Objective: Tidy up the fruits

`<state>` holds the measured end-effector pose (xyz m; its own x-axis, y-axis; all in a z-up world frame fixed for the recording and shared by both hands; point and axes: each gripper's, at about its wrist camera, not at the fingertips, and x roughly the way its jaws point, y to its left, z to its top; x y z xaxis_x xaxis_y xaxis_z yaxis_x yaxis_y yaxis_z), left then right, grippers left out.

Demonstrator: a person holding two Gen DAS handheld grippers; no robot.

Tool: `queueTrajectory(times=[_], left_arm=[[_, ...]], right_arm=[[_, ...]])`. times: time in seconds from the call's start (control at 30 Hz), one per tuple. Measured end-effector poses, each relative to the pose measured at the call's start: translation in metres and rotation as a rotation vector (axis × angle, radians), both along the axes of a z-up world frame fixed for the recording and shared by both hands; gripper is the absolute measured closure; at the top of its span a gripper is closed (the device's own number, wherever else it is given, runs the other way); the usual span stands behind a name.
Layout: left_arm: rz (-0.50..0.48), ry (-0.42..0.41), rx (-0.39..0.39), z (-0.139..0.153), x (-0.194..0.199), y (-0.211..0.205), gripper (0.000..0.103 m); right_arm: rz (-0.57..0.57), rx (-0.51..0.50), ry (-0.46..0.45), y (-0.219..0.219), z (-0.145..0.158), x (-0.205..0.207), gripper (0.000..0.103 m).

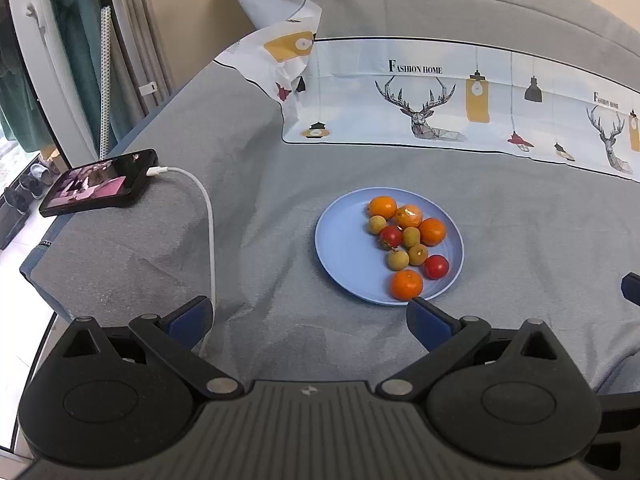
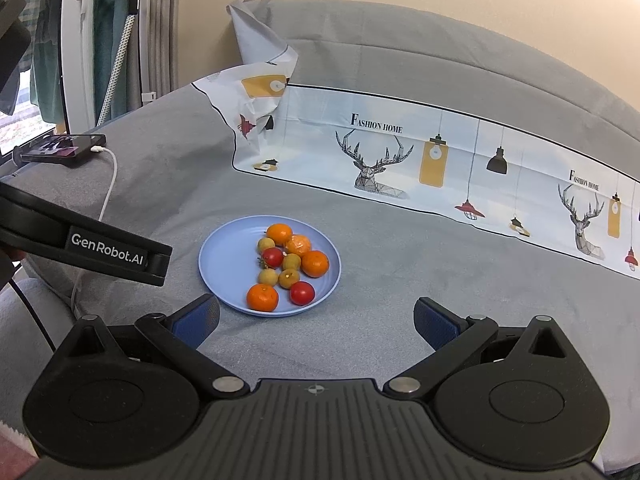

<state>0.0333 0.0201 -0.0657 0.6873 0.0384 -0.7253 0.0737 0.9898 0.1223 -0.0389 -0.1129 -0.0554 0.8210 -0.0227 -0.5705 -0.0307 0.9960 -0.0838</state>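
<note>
A blue plate [image 1: 344, 256] [image 2: 224, 264] lies on the grey bed cover. On it are mixed fruits: several oranges [image 1: 407, 284] [image 2: 262, 297], two red tomatoes [image 1: 436, 267] [image 2: 302, 293] and several small tan longans [image 1: 398, 259] [image 2: 268, 277]. My left gripper [image 1: 310, 312] is open and empty, just in front of the plate's near left edge. My right gripper [image 2: 316, 316] is open and empty, just in front of the plate's near right edge. The left gripper's body [image 2: 112, 254] shows at the left of the right wrist view.
A phone [image 1: 100, 182] [image 2: 64, 148] lies at the bed's left edge with a white charging cable [image 1: 210, 232] running toward me. A printed deer pillowcase [image 1: 440, 100] [image 2: 400, 160] lies behind the plate. The bed edge drops off at the left.
</note>
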Motion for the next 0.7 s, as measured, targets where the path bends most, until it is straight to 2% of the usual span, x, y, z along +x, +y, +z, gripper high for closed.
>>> queueTrajectory(times=[0.7], left_arm=[[-0.002,0.001,0.011,-0.0014,0.0000,-0.0002,0.000]], right_arm=[[-0.001,0.002,0.000,-0.0015,0.0008,0.0035,0.001]])
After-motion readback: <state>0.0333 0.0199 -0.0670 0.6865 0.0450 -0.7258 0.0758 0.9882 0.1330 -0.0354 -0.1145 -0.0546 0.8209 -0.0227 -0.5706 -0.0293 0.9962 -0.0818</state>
